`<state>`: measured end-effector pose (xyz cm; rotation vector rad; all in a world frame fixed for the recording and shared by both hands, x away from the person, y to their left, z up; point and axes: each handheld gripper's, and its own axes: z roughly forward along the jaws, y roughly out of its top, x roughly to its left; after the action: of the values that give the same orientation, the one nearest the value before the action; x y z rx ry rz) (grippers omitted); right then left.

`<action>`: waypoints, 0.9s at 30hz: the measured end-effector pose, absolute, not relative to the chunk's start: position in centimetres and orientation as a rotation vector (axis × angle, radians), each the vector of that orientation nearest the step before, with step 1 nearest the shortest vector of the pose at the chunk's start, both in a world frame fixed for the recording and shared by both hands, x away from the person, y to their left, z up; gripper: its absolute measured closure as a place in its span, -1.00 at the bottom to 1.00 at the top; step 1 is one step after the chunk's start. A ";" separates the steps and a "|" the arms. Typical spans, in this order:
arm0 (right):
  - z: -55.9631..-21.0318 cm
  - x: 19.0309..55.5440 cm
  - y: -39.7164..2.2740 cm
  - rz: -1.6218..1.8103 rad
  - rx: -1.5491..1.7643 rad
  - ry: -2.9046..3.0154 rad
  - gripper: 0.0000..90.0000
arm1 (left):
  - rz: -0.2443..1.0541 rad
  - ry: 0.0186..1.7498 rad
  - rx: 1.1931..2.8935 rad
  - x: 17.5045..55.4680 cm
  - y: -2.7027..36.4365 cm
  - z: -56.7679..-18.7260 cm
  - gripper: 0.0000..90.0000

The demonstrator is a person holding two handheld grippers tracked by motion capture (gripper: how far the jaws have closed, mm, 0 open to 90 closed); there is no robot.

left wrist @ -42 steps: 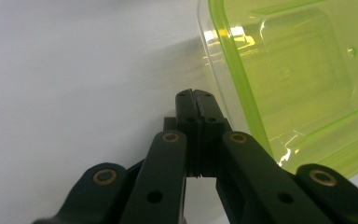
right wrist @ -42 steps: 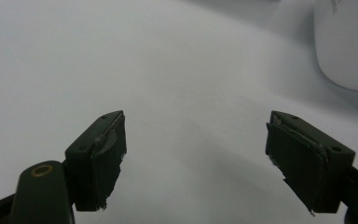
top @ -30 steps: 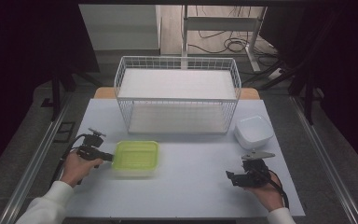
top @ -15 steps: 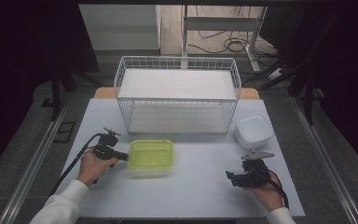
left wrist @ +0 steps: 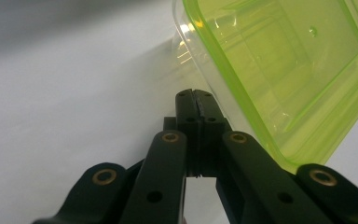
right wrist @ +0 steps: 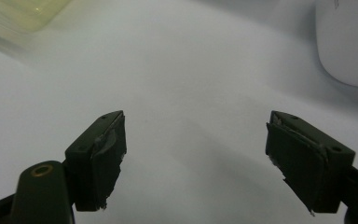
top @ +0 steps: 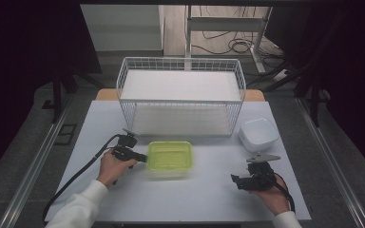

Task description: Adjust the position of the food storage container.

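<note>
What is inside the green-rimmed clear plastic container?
The green-rimmed clear plastic container looks empty; through its clear floor shows only the table. The corner beside the left gripper is hidden.

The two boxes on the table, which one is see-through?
The yellow-green container beside the left gripper: you can see through its walls. The white container, right of the wire basket, is solid white.

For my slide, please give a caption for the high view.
Left gripper at green container; right gripper open, before a wire basket.
</note>
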<state>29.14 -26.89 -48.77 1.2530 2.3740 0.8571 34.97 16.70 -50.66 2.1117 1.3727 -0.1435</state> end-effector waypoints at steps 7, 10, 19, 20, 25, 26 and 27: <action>-48.8 29.2 -26.9 0.856 1.255 2.379 -0.55 | -0.161 1.356 2.085 35.5 15.5 -50.8 1.00; -48.9 29.2 -26.9 0.854 1.253 2.381 -0.55 | -0.155 1.360 2.081 35.5 15.2 -51.0 1.00; -48.6 29.2 -27.0 0.870 1.260 2.369 -0.55 | -0.031 1.359 2.013 33.9 17.1 -49.1 0.94; -48.5 29.2 -27.1 0.876 1.264 2.367 -0.55 | 0.010 1.351 1.992 33.1 17.6 -48.5 0.91; -48.5 29.3 -27.1 0.886 1.264 2.361 -0.55 | 0.081 1.318 1.974 31.2 18.1 -47.4 0.50; -48.5 29.3 -27.1 0.885 1.265 2.362 -0.55 | 0.093 1.318 1.970 31.0 18.2 -47.3 0.37; -48.5 29.3 -27.1 0.886 1.265 2.364 -0.55 | 0.096 1.317 1.994 30.9 18.3 -47.0 0.25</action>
<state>29.31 -27.07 -48.49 1.2650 2.3642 0.8855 30.86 18.33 -47.04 1.9944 1.3169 0.0956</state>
